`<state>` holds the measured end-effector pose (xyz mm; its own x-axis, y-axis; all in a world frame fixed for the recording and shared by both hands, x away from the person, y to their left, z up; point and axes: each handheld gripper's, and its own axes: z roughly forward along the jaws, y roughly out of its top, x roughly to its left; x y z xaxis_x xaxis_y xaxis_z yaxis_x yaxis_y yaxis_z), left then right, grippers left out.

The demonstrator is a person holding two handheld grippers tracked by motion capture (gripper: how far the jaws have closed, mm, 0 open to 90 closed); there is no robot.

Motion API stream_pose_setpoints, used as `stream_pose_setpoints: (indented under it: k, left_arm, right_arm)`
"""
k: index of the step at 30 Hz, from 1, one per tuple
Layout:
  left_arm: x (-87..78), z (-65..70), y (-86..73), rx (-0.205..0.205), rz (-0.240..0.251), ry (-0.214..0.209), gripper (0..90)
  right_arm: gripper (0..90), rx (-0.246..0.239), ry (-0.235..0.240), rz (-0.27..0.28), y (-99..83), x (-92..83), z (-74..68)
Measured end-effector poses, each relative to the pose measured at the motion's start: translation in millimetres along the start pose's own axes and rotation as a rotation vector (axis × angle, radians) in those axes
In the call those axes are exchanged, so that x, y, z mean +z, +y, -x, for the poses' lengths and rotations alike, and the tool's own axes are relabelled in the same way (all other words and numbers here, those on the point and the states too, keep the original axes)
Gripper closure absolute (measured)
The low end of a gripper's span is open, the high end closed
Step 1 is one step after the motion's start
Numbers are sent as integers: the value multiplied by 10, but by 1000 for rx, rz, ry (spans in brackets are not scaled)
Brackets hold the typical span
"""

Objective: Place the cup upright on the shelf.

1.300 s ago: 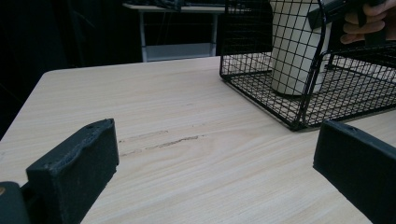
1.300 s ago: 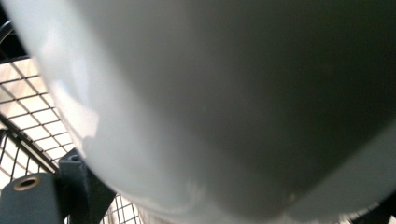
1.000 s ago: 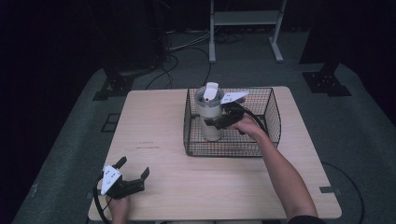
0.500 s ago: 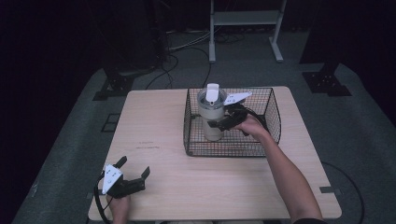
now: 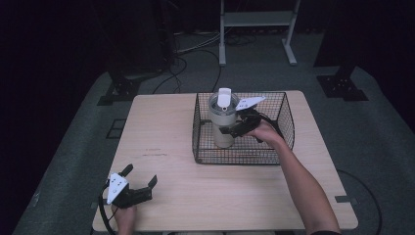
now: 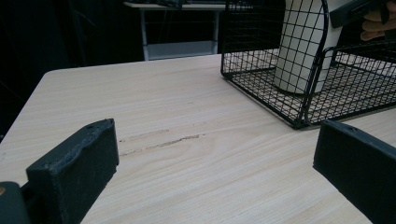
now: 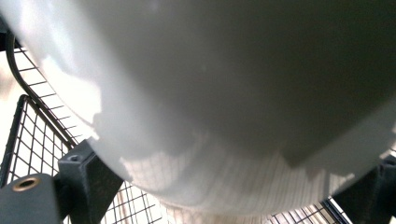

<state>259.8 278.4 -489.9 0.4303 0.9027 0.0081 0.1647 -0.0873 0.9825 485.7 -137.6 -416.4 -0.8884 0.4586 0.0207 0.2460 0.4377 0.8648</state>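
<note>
Right gripper (image 5: 230,131): grasping the tumbler (image 5: 222,122), upright in the basket (image 5: 279,152).
Left gripper (image 5: 139,182): released, resting on the desk (image 5: 195,196).

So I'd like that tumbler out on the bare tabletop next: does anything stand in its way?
Yes. The tumbler stands inside the wire basket, whose walls ring it, so the right gripper, jaws around its body, must lift it over the rim.

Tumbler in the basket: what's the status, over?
Right gripper clamped on white tumbler, upright inside wire basket. Left gripper open, idle on table. Basket walls surround tumbler.
</note>
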Motion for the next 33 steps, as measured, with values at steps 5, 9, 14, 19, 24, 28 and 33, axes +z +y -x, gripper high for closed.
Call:
stream_pose_setpoints:
  k: [5, 9, 14, 19, 24, 28, 33]
  left_arm:
    - [2, -5, 2, -2, -2, 1, 0]
    - [2, -4, 1, 2, -3, 0, 0]
    - [0, -3, 1, -1, -1, 0, 0]
    - [0, -5, 1, -1, -1, -1, 0]
    - [-1, -6, 1, -3, 1, -1, 0]
    - [2, -4, 2, 1, -3, 0, 0]
    - [2, -2, 1, 2, -2, 0, 0]
  right_arm:
    - [85, 12, -1, -1, -27, -25, 3]
    - [85, 13, -2, -4, -28, -30, -5]
    - [86, 16, -7, -5, -34, -45, -11]
    - [87, 21, -11, -8, -36, -61, -18]
    - [90, 14, -27, -1, -23, -110, -36]
    - [90, 20, -25, 14, -9, -188, -52]
    - [90, 22, -31, 7, 12, -288, -64]
